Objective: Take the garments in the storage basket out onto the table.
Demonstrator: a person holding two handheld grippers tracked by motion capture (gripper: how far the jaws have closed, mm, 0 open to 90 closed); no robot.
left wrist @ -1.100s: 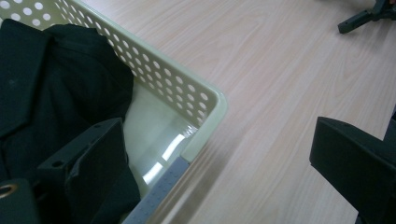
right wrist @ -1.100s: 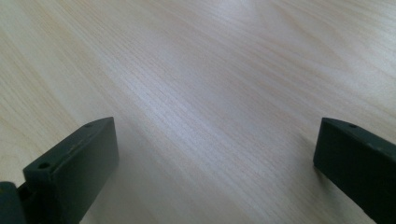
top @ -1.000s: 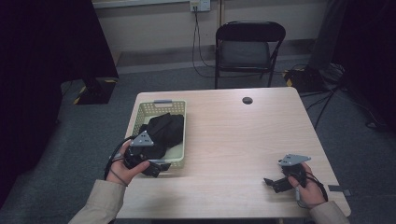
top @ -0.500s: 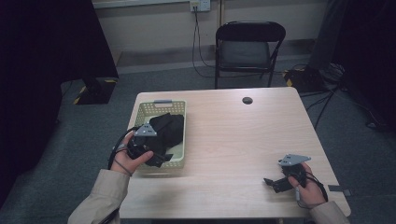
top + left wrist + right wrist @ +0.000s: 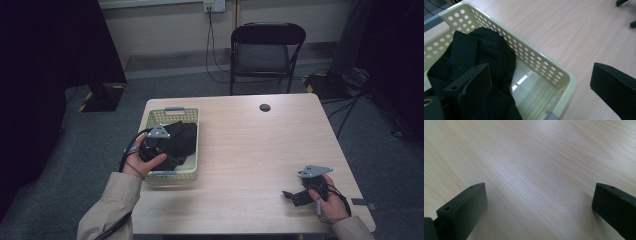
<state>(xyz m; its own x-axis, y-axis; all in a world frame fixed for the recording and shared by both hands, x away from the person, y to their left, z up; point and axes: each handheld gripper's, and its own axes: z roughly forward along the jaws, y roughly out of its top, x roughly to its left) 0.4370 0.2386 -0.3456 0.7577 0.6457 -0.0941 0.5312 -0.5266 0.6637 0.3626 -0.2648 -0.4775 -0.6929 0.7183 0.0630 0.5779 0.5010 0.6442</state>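
A pale green perforated basket (image 5: 192,150) stands at the left of the wooden table (image 5: 250,150). A crumpled black cloth (image 5: 180,137) lies in it. My left gripper (image 5: 165,150) hovers over the basket's near left part, open. In the left gripper view one jaw sits over the black cloth (image 5: 484,50) and the other is outside the basket rim (image 5: 544,67), over the table; the left gripper (image 5: 541,92) holds nothing. My right gripper (image 5: 295,196) rests low near the table's front right, open, above bare wood (image 5: 536,157), with the gripper (image 5: 536,207) holding nothing.
A small black round object (image 5: 265,107) lies at the table's far edge. A black folding chair (image 5: 267,50) stands beyond the table. Cables (image 5: 350,85) run over the floor at the right, and a dark box (image 5: 102,95) sits on the floor at the left.
My left gripper has moved forward from the basket's near left corner to over the cloth inside it. The right gripper has stayed still.
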